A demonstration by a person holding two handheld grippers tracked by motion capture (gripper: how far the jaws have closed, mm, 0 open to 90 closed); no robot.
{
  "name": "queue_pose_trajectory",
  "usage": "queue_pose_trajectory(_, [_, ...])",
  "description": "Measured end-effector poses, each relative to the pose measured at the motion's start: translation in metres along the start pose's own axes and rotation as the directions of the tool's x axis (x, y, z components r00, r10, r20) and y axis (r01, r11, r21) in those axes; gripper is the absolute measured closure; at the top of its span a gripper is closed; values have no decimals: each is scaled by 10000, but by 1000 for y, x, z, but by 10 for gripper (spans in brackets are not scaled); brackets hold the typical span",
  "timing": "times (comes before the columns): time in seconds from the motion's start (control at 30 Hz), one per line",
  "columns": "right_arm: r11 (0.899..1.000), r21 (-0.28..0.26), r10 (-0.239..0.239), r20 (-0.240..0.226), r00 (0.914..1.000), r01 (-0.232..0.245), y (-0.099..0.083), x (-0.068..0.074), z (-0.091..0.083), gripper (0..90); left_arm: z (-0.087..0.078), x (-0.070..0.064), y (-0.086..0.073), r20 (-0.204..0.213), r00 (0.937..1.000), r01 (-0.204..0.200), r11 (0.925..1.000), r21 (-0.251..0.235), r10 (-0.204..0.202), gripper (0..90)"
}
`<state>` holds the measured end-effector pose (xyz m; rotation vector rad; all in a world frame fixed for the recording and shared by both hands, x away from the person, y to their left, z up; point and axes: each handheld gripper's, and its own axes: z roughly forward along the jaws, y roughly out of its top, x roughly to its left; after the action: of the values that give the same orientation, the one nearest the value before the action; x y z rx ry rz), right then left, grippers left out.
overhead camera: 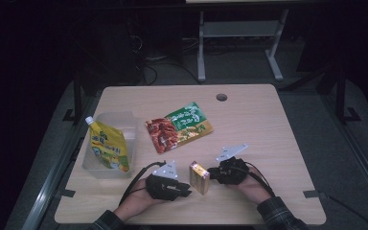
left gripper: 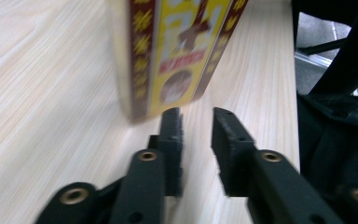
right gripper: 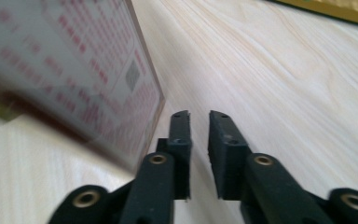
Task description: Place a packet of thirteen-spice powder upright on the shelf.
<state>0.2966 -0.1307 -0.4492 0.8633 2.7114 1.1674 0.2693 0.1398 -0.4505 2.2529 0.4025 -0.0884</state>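
Observation:
A small yellow and dark red box [overhead camera: 199, 177] stands upright near the front of the wooden table [overhead camera: 268, 124], between my two grippers. My left gripper [overhead camera: 188, 188] sits just left of it, pointing right. In the left gripper view the box [left gripper: 177, 51] stands slightly left of the jaw line, and the left gripper [left gripper: 196, 114] is open by a narrow gap with nothing in it. My right gripper [overhead camera: 212, 173] is at the box's right side. In the right gripper view the printed back of the box [right gripper: 74, 79] leans at the left, beside the narrowly open, empty right gripper [right gripper: 199, 116].
A clear plastic bin [overhead camera: 127, 125] at the left holds a yellow spouted pouch [overhead camera: 108, 146]. A green and red snack packet [overhead camera: 179, 125] lies flat mid-table, its edge [right gripper: 335, 7] at top right. A cable hole [overhead camera: 221, 97] sits near the far edge. The right hand's black gripper body [left gripper: 340, 135] is close by.

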Motion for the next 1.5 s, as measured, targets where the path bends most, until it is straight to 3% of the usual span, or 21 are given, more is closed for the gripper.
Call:
queue_pose_trajectory(0.2, [9996,61,293,60,9996,-293,-13,7,-22,645,-20,3,-14,-253,9978,616,9980,106,-613,535])
queue_pose_trajectory(0.3, [9991,-66,416,159,9990,-415,-19,12,-33,609,-29,2,-22,-591,9960,677,9975,186,-665,460])
queue_pose_trajectory(0.47, [9986,-286,446,57,9990,-445,-27,24,-43,550,-39,0,-33,-902,9930,782,9966,243,-758,415])
queue_pose_trajectory(0.7, [9984,-462,314,-48,9995,-316,-18,39,-37,478,-41,3,-36,-1114,9909,788,9965,267,-753,381])
queue_pose_trajectory(1.0, [9986,-510,151,-131,9998,-158,1,49,-17,428,-37,3,-36,-1035,9917,800,9964,265,-769,381])
queue_pose_trajectory(1.27, [9985,-534,150,-79,9999,-154,11,49,-3,435,-36,3,-36,-979,9917,867,9959,272,-837,384])
queue_pose_trajectory(1.5, [9979,-638,83,14,10000,-82,11,47,-3,546,-35,3,-36,-926,9917,915,9956,226,-890,387])
